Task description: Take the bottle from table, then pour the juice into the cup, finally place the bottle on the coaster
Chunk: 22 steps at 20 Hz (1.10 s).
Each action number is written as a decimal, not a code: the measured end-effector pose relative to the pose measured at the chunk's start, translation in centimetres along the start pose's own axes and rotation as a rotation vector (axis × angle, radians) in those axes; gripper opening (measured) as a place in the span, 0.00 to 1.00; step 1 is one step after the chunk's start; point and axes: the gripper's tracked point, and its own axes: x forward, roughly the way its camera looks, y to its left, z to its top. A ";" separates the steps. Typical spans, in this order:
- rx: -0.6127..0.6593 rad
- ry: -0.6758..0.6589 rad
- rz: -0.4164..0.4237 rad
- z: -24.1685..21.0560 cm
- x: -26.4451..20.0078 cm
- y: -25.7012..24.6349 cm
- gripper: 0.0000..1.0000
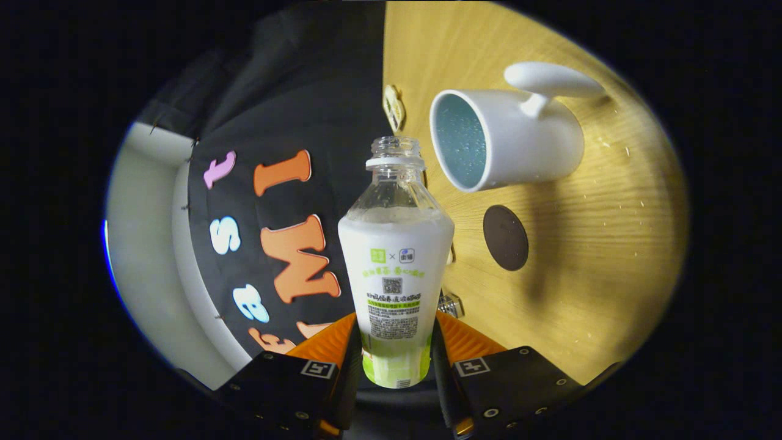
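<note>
Gripper [396, 342] clamping bottle [396, 269] between fingers, tilted, uncapped neck nearing cup [507, 137] just beyond. Pickup done; pouring appears starting. Coaster [505, 237] beside cup awaiting bottle.
</note>
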 end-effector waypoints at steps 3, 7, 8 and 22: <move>-0.317 0.024 -0.049 -0.2 -0.2 -0.8 0.56; -0.753 0.054 -0.106 0.6 0.8 -1.3 0.56; -0.844 0.048 -0.101 1.1 1.4 -0.9 0.56; -1.774 -0.057 -0.082 2.6 8.6 3.0 0.56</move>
